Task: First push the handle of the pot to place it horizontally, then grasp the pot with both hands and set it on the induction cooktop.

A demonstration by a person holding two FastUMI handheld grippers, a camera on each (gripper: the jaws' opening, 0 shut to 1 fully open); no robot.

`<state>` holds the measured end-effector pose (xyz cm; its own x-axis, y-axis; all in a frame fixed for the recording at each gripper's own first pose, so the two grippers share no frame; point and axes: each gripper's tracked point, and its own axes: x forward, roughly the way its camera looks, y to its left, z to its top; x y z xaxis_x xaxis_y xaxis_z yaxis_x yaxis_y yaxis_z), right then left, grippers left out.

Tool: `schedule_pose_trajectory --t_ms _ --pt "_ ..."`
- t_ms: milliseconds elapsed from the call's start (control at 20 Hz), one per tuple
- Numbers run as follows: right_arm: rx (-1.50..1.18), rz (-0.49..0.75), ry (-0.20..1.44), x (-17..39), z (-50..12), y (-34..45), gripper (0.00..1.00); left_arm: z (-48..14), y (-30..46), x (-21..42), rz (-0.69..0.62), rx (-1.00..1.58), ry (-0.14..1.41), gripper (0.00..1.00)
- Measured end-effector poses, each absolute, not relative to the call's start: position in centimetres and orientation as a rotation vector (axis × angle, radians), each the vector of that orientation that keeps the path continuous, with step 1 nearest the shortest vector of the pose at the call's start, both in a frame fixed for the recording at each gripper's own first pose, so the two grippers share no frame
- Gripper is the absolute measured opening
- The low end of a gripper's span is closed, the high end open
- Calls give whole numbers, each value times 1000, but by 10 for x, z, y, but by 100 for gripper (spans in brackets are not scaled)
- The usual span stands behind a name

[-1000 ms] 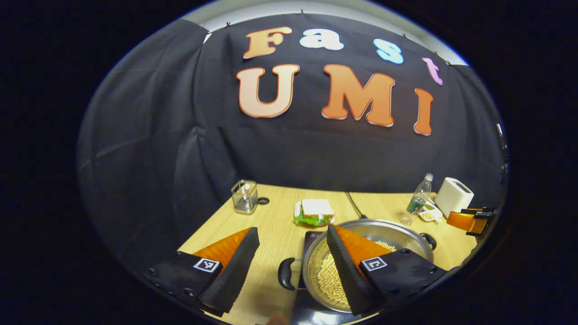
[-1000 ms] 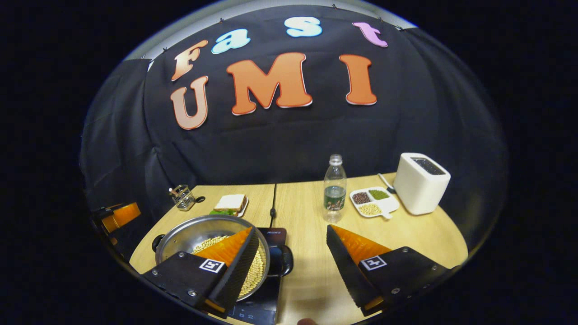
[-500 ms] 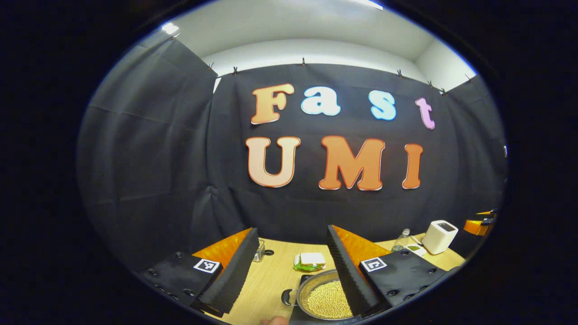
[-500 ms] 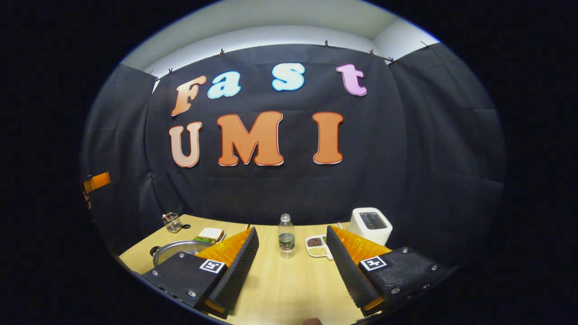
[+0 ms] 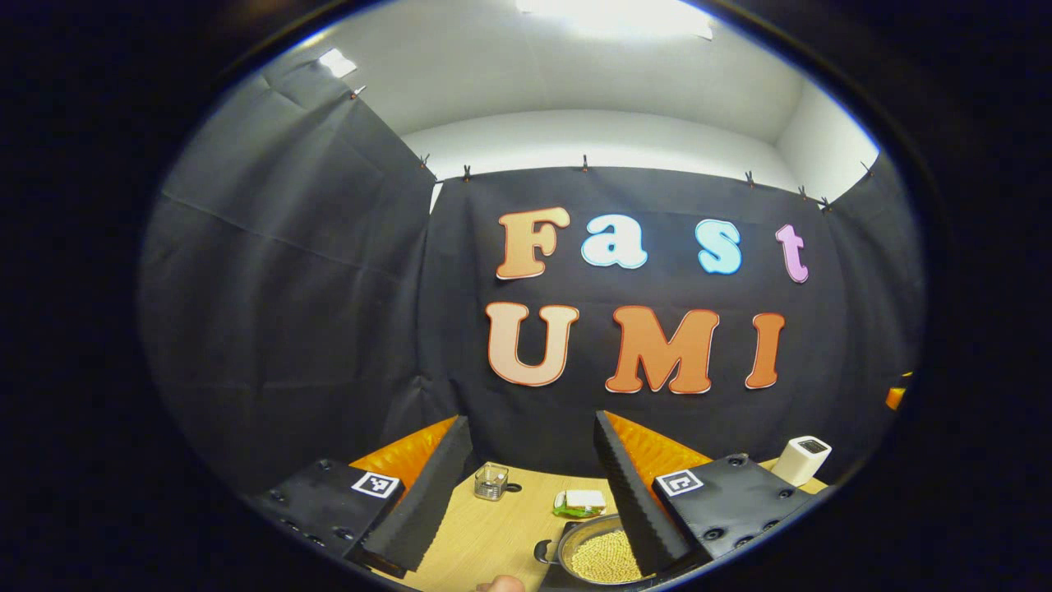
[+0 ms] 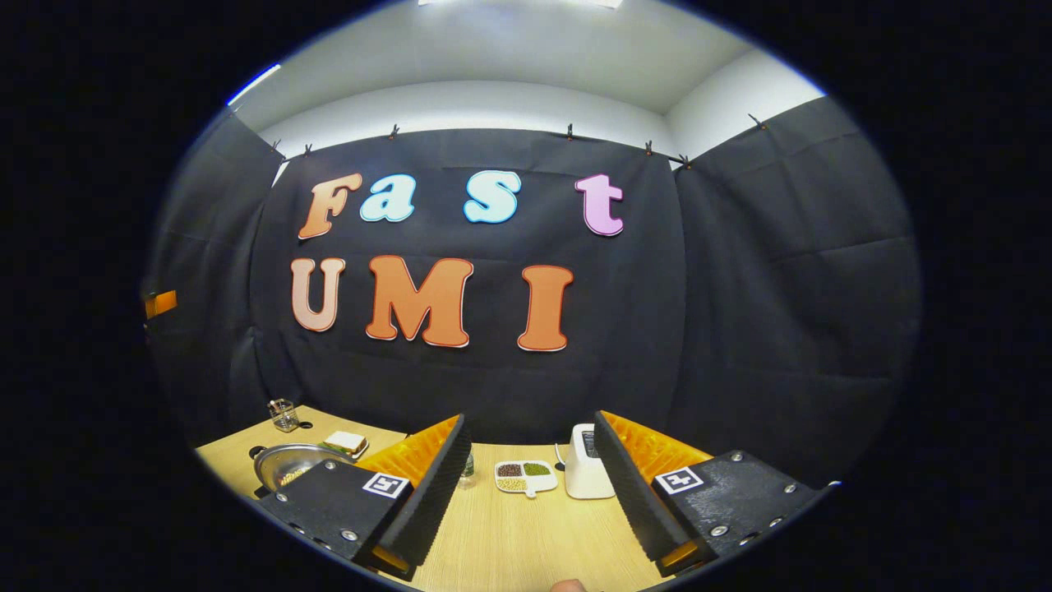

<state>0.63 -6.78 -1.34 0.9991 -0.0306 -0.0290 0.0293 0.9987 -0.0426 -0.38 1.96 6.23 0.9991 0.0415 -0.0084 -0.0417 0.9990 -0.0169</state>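
Observation:
The steel pot (image 5: 598,557), full of pale beans, sits low on the table between my left gripper's fingers, its black side handle (image 5: 543,551) pointing left. A dark sliver of the cooktop (image 5: 552,580) shows under it. My left gripper (image 5: 530,423) is open, high above the table and far back from the pot, holding nothing. In the right gripper view the pot (image 6: 288,465) lies small at the lower left. My right gripper (image 6: 530,421) is open too, raised and apart from everything.
On the wooden table (image 6: 526,543) stand a white toaster (image 6: 585,473), a divided dish of beans (image 6: 522,474), a sandwich plate (image 5: 582,501) and a glass holder (image 5: 491,481). A bottle (image 6: 467,467) peeks out behind my right gripper's finger.
Both grippers have risen and pulled back from the pot, tilting upward; the table has shrunk to the bottom of both views and the ceiling now shows. The pot has stayed put.

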Motion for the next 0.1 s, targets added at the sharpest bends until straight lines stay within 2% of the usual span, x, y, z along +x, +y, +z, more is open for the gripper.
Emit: schedule_pose_trajectory --t_ms 100 --pt "-34 -36 33 5 -17 -73 99 68 8 -8 21 -26 0 99"
